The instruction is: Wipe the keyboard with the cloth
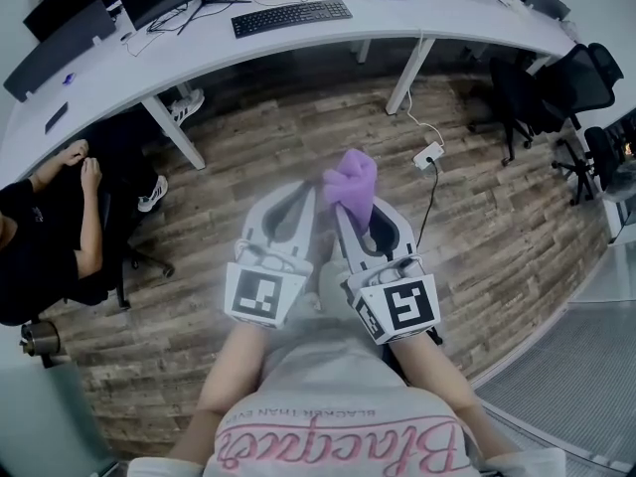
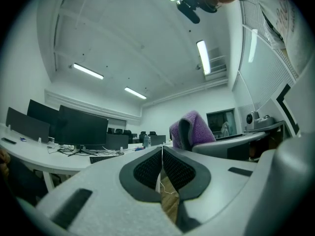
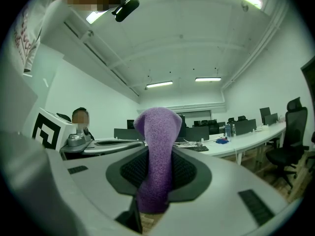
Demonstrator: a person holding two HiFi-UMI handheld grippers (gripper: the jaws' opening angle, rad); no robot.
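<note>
Right gripper [image 1: 350, 210] is clamped on the purple cloth [image 1: 350, 179], which sticks out past the jaw tips at frame centre. Left gripper [image 1: 305, 199] is closed with nothing between the jaws, just beside the right one. Both are over the wood floor [image 1: 298, 127]. The keyboard [image 1: 292, 17] sits on the white desk [image 1: 452, 13] at top centre, well apart from the cloth. A seated person [image 1: 45, 232] is at the left edge.

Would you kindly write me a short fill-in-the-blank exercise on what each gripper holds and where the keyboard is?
1. The right gripper is shut on a ____ cloth.
2. The left gripper is shut on ____.
3. The keyboard lies on the long white ____, well beyond both grippers.
Missing words: purple; nothing; desk.
</note>
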